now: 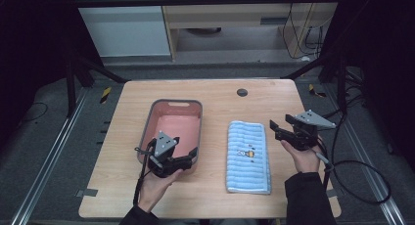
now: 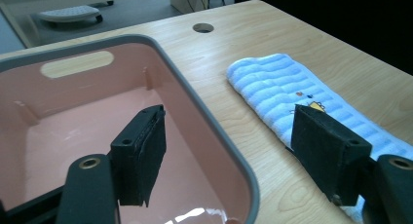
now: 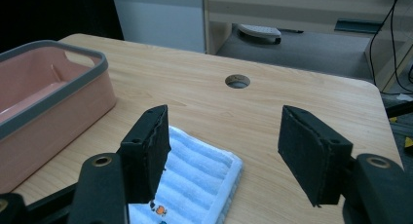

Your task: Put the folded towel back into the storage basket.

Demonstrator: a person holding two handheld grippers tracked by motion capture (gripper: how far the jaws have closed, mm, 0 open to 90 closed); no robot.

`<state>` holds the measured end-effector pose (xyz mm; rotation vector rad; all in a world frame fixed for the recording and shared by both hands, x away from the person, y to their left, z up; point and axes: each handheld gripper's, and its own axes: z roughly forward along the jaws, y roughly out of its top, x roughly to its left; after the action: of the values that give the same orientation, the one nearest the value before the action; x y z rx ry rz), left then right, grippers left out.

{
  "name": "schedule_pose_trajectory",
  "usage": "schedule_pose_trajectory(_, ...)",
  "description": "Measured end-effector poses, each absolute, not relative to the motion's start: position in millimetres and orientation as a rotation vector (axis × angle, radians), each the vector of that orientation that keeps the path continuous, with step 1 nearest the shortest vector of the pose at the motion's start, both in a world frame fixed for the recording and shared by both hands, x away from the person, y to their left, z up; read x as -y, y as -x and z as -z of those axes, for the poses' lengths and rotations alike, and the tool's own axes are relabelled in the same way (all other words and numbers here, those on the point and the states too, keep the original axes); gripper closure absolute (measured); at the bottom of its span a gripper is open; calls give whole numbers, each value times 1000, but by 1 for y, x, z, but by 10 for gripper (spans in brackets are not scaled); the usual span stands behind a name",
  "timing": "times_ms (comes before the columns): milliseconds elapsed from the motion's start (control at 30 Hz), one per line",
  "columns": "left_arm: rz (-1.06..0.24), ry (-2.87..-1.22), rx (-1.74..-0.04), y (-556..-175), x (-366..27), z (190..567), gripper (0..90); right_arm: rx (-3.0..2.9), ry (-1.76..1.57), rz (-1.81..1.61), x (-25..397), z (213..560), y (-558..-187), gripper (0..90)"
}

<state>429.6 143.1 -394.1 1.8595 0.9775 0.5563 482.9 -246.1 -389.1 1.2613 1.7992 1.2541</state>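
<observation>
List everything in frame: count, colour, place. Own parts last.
bin: 1, pink with grey rim, left of table centre, nothing inside
towel: 1, light blue striped with a small embroidered motif, folded flat, right of the bin, apart from it
table: 1, light wood, carries the bin and the towel
cable hole: 1, dark, round, far side of the table top
tape strip: 1, grey, near-left corner of the table
left gripper: 1, black, jaws open, over the bin's near right rim
right gripper: 1, black, jaws open, just right of the towel's far end
left hand: 1, holds the left gripper
right hand: 1, holds the right gripper
</observation>
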Motion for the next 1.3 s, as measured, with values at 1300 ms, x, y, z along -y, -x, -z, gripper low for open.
schedule_pose_trajectory(1300,-435,-1995,-883,-420,-67,435,313,-1890,-1301,-1191,234,414,-528,385)
